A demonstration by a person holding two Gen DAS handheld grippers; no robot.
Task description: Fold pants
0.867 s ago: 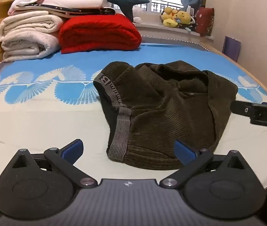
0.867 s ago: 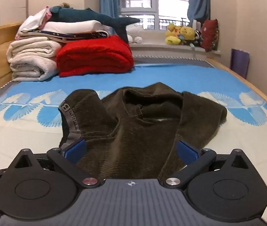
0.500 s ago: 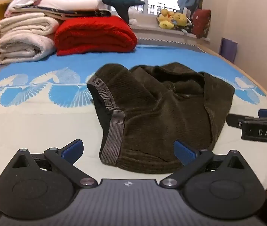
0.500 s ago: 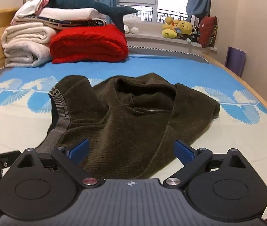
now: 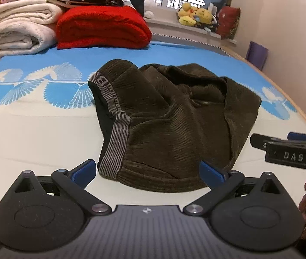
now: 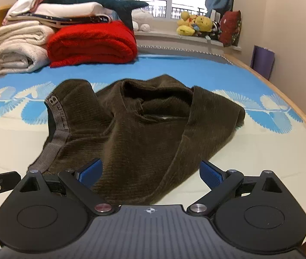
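Pants (image 5: 170, 125) lie crumpled in a heap on the bed (image 5: 34, 133), near its front edge and a little toward its right side, straight ahead of both my tools. The grey striped waistband (image 5: 114, 144) runs down the heap's left side, from the far end toward the front edge of the bed, so as I read it the bundle's long line goes across the bed from waistband to the bunched cloth on the right.

My left tool (image 5: 148, 170) is released, both blue pads spread wide and nothing between them; the waistband's near end sits just beyond its left pad. My right tool (image 6: 150, 172) is likewise spread and empty, hovering over the near hem on the right half of the heap.

I judge the left tool nearer the waistband, the right nearer the loose right fold.
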